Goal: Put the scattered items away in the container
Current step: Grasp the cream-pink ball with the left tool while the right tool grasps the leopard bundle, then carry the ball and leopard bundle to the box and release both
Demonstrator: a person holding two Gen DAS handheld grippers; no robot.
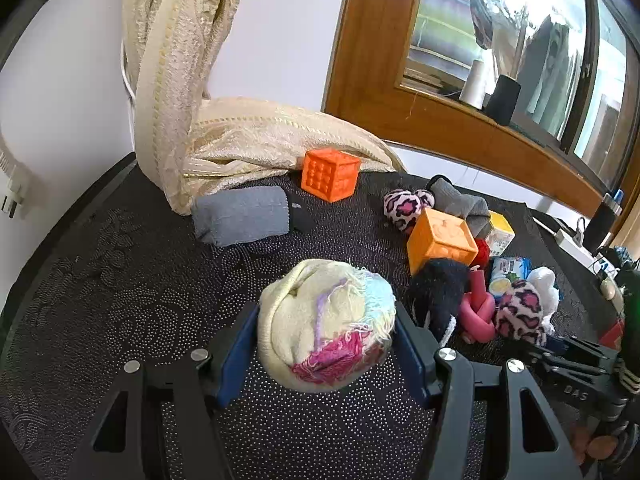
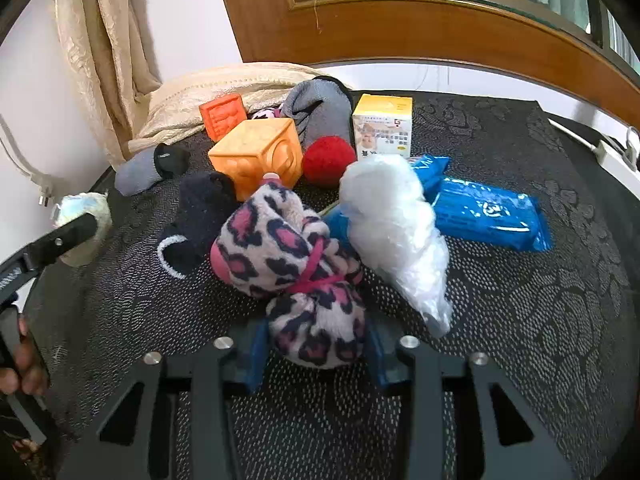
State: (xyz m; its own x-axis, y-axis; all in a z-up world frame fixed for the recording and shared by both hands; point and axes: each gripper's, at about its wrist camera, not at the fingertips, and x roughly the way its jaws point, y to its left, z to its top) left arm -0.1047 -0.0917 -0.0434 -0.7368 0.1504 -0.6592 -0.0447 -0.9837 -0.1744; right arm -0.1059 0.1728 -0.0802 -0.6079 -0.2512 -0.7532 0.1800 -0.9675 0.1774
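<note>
My left gripper is shut on a cream sock ball with pink and blue threads, just above the dark patterned table. My right gripper is shut on a leopard-print sock bundle, at the front of a pile of items. The pile holds an orange cube, a red ball, a white plastic bag, a blue wipes pack, a dark sock and a yellow box. No container shows in either view.
A second orange cube and a grey sock roll lie near the cream curtain at the back. A pink knotted toy and another leopard bundle lie in the pile. A wooden window frame runs behind.
</note>
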